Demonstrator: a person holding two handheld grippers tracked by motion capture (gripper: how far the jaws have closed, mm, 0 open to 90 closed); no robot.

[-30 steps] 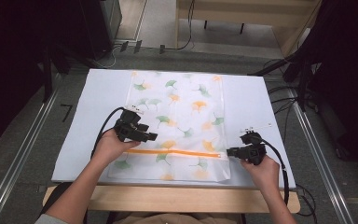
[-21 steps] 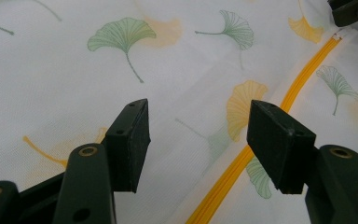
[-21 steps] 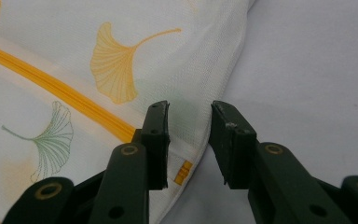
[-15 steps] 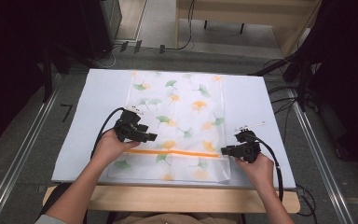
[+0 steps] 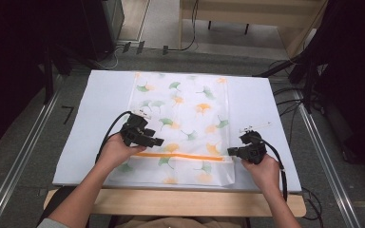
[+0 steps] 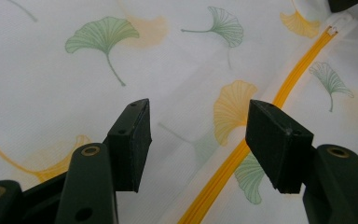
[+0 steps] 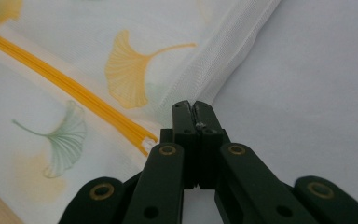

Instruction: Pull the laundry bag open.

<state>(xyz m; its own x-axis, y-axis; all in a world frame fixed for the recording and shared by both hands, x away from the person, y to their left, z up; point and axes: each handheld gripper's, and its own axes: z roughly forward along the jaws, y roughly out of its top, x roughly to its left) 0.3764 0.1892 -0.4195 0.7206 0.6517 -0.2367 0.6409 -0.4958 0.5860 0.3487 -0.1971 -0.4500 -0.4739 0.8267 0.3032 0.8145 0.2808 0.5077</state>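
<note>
A white mesh bag (image 5: pixel 185 109) printed with green and orange ginkgo leaves lies flat on the white table top (image 5: pixel 100 104). An orange zipper (image 5: pixel 185 156) runs across its near part. My left gripper (image 5: pixel 158 141) hovers over the bag by the zipper's left stretch, its jaws (image 6: pixel 198 135) open with only cloth and zipper (image 6: pixel 242 154) below. My right gripper (image 5: pixel 230 152) is at the bag's right edge beside the zipper's end (image 7: pixel 144 140). Its jaws (image 7: pixel 195 109) have just been closing and now sit together on the raised hem (image 7: pixel 223 60).
Cables (image 5: pixel 290 99) trail off the table's right side. A metal rail (image 5: pixel 24 156) runs along the left on the floor. The wooden front edge (image 5: pixel 171 202) lies under my forearms. Bare white surface flanks the bag on both sides.
The right gripper edged left to the bag's right edge and its jaws came together on the hem. The left gripper and the bag stayed put.
</note>
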